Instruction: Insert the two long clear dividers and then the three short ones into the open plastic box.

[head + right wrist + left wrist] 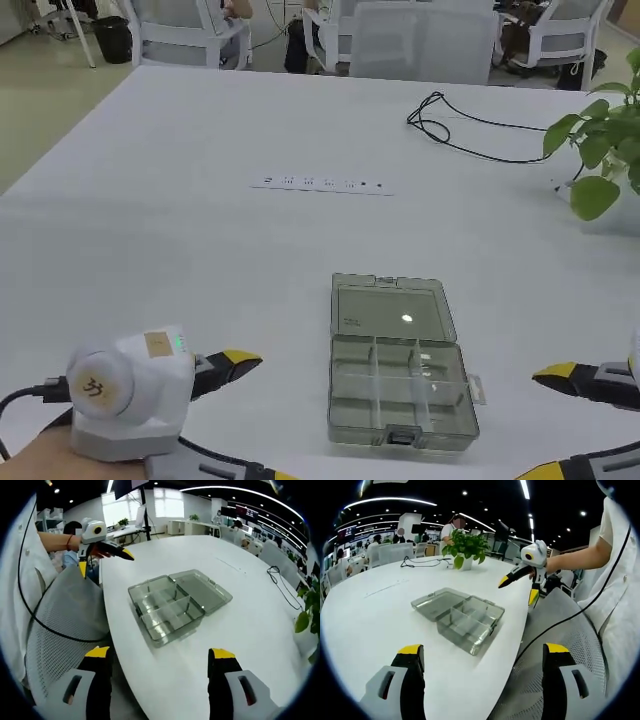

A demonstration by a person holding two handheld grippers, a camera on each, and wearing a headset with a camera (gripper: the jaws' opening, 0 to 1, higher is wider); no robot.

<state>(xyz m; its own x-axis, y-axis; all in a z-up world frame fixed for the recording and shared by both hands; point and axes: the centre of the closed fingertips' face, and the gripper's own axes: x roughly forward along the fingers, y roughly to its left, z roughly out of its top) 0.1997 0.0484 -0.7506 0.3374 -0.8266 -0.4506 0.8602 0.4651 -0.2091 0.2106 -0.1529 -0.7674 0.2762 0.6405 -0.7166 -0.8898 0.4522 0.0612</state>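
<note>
In the head view the left gripper [255, 415] is closest, at the bottom left, its yellow-tipped jaws spread apart above the worktop [200, 260]. The right gripper [542, 422] comes in at the bottom right, its jaws also apart and holding nothing. Between the two, near the front edge, lies the box [402, 395]. Its lid [392, 308] is folded flat on the side away from the person. Clear dividers [400, 377] stand inside the box and split it into compartments. Farther back are a power strip [322, 184], a black cable [450, 128] and a plant [600, 150].

In the left gripper view that gripper's own jaws stand wide apart and bare. The box [470, 622] lies ahead, and the right gripper [517, 591] hovers beyond it with its jaws apart.

In the right gripper view the jaws are spread and bare. The box [167, 611] lies ahead, and the left gripper [105, 562] hangs past it, near the worktop's edge.
</note>
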